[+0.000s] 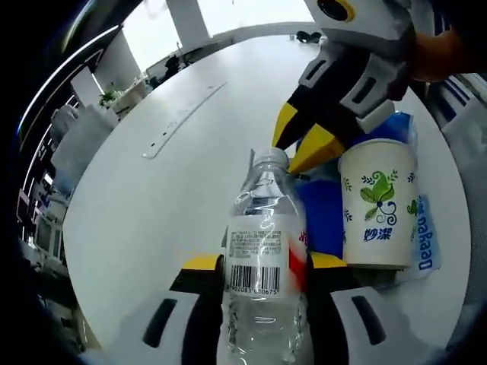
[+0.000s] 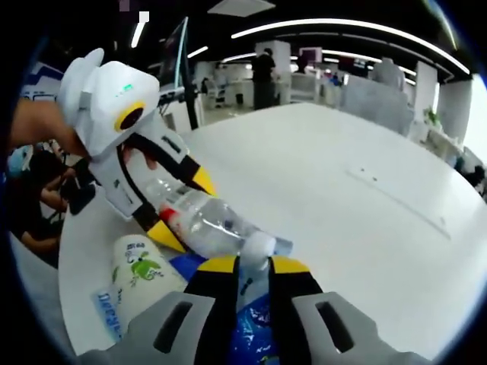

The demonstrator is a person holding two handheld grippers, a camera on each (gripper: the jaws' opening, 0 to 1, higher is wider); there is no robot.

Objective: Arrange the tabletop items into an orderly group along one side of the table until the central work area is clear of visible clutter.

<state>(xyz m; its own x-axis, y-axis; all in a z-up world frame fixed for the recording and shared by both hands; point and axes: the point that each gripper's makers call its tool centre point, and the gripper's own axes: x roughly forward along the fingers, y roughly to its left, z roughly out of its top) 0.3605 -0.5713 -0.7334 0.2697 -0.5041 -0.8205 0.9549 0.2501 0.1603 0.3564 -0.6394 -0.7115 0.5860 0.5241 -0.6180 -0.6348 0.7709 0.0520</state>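
Note:
A clear water bottle (image 1: 266, 251) with a white cap and a barcode label stands between my left gripper's (image 1: 265, 262) jaws, which are shut on it. In the right gripper view the bottle (image 2: 209, 220) is tilted in the left gripper (image 2: 183, 209). Beside the bottle is a white paper cup (image 1: 378, 201) with a green leaf print, resting on a blue packet (image 1: 323, 217). My right gripper (image 2: 253, 265) has its jaws nearly together on the blue packet (image 2: 251, 319), just below the bottle's cap. From the upper right, the right gripper (image 1: 291, 156) reaches in behind the cap.
The white table (image 1: 152, 198) is round-edged, with a long white strip (image 1: 183, 118) lying across it. A hand (image 2: 30, 129) holds the left gripper. People sit beyond the table edge (image 2: 34, 205). Office desks and chairs stand around.

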